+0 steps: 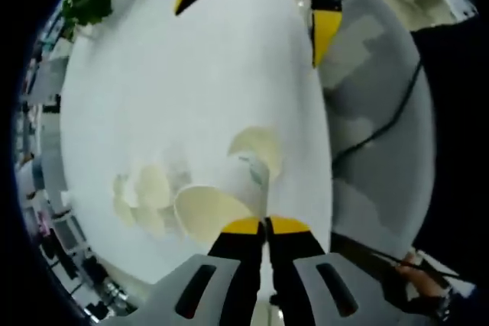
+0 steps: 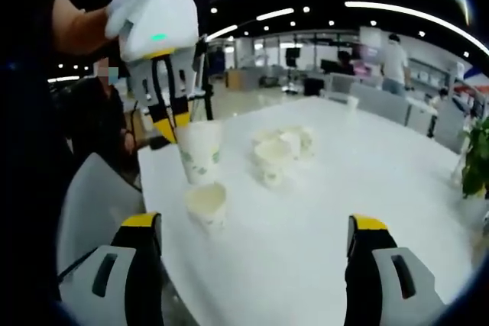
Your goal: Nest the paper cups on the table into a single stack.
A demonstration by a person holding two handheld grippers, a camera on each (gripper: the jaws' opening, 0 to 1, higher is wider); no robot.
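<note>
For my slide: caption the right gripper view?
Left hand-held gripper holds a paper cup above another cup on the white table.

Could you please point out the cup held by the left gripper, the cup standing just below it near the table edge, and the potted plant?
Held cup (image 2: 199,154): right gripper view, on its printed side wall.
Standing cup (image 2: 206,205): right gripper view, on its front wall.
Potted plant (image 2: 475,159): right gripper view, on its leaves.
</note>
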